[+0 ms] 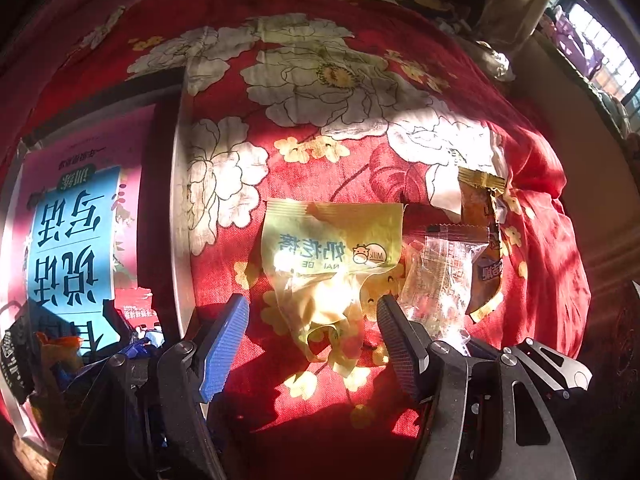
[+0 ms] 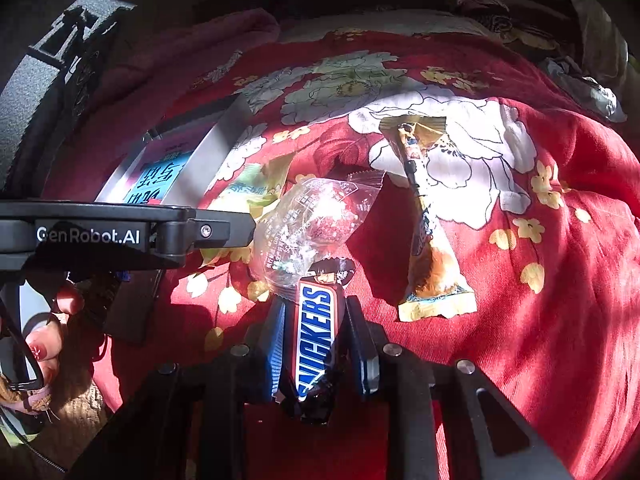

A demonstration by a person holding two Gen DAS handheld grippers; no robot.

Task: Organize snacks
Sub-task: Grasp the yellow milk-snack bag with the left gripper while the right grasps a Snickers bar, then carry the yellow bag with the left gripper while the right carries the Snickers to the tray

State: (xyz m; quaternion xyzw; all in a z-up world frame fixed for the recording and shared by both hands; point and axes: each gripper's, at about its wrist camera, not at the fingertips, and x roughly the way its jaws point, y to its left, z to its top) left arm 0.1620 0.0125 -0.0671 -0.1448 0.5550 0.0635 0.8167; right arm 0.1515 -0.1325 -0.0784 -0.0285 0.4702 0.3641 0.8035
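Right claw (image 2: 316, 344) pinches Snickers bar (image 2: 316, 340), not yet boxed. Left claw (image 1: 312, 312) spread over yellow milk-candy packet (image 1: 332, 248). Clear wrapper (image 1: 436, 276), orange packet (image 1: 484, 240) loose on floral bedspread (image 1: 320, 152). Metal box (image 1: 180, 200) holds few snacks; early stage.

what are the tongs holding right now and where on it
The right tongs are shut on the Snickers bar, gripped across its middle. The left tongs are open, holding nothing, around the yellow packet.

Red floral bedspread (image 1: 360, 140): woven cloth, matt. Yellow snack packet (image 1: 328, 256): crinkled glossy plastic film. Clear wrapper (image 2: 304, 228): transparent, shiny. Snickers bar (image 2: 316, 340): glossy wrapper. Tray (image 1: 182, 208) rim: brushed metal. Jaws: ribbed matt pads.
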